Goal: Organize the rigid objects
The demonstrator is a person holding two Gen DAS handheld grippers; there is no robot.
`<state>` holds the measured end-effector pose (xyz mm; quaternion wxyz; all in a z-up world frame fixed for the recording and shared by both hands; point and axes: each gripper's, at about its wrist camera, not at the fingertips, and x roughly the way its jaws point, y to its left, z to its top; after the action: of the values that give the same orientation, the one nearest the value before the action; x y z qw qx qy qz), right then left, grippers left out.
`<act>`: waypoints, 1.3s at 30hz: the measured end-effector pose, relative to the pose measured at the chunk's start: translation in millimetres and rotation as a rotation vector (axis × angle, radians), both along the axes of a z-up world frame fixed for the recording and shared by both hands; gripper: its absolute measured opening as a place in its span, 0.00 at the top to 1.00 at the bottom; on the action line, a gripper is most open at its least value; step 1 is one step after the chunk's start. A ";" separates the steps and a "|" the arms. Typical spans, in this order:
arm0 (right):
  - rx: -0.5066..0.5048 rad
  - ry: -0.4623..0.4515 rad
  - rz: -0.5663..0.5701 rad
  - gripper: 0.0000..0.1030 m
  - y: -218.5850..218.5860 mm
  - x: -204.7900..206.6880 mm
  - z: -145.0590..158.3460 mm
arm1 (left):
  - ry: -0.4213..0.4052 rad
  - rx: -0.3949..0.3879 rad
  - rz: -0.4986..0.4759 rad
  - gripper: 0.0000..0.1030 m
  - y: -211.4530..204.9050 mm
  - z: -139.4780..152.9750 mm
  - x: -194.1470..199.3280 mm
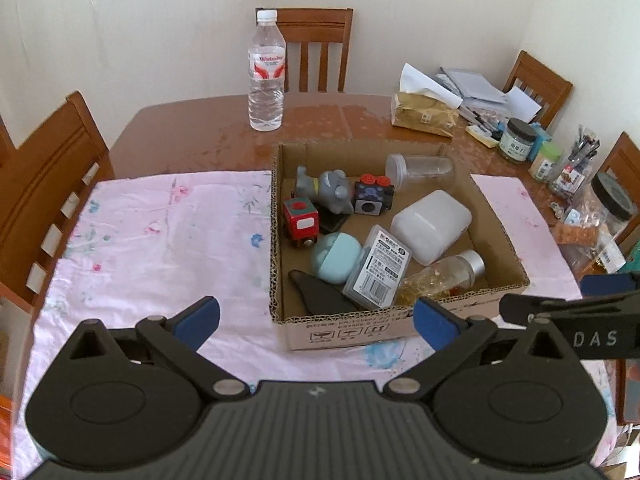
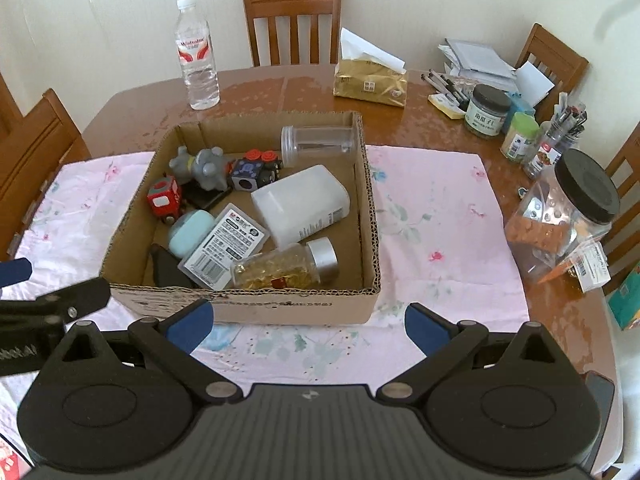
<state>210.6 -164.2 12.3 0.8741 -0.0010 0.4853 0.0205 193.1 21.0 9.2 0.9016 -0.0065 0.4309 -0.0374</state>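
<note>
A shallow cardboard box (image 1: 348,330) (image 2: 256,308) sits on a pink floral cloth (image 1: 160,240) (image 2: 440,220). Inside lie a grey elephant toy (image 1: 334,192) (image 2: 206,166), a red toy block (image 1: 301,218) (image 2: 162,196), a dark cube with red knobs (image 1: 372,198) (image 2: 252,170), a clear lidded jar (image 1: 420,170) (image 2: 318,142), a white container (image 1: 430,226) (image 2: 300,204), a teal case (image 1: 334,258) (image 2: 190,232), a labelled plastic case (image 1: 378,268) (image 2: 226,246), a bottle of golden bits (image 1: 440,276) (image 2: 284,268) and a black object (image 1: 324,298) (image 2: 166,270). My left gripper (image 1: 316,320) and right gripper (image 2: 306,322) hover open, empty, before the box's near wall.
A water bottle (image 1: 266,72) (image 2: 197,54) stands on the wooden table (image 1: 200,136) behind the box. A tissue pack (image 2: 370,80), papers, jars (image 2: 488,110), pens and a large black-lidded jar (image 2: 568,216) crowd the right side. Wooden chairs (image 1: 48,184) (image 2: 292,20) ring the table.
</note>
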 end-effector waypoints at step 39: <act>-0.016 -0.025 -0.013 0.00 -4.3 -6.8 13.9 | -0.003 0.054 0.018 0.01 -12.2 17.3 -6.4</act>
<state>203.8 -168.5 26.2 0.8801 -0.0050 0.4746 0.0112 186.7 8.8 26.5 0.9024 0.0140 0.4303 -0.0178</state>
